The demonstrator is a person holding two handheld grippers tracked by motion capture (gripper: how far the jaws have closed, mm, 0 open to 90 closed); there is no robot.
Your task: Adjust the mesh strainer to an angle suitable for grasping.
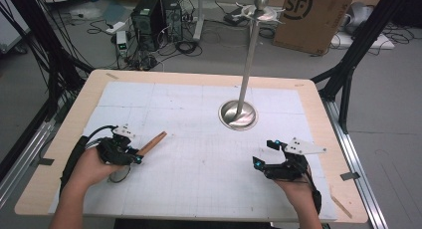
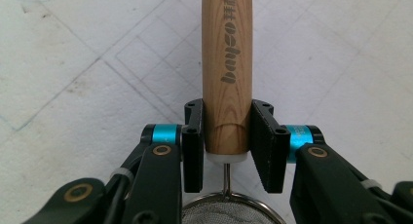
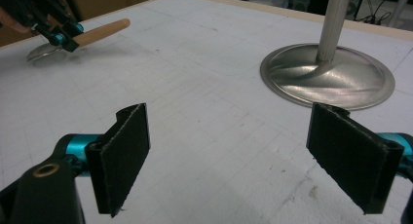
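A small mesh strainer with a wooden handle lies at the left of the white mat. My left gripper is shut on that handle near its lower end; in the left gripper view both pads press on the handle, and the wire mesh bowl shows just below the jaws. On the right side of the mat my right gripper stands open with nothing between its pads. From the right gripper view the left gripper and the handle appear far off at top left.
A metal stand has a round base at the mat's far centre, with a tall pole rising from it; the base lies ahead of my right gripper. Beyond the table's wooden rim are computers, cables and a cardboard box.
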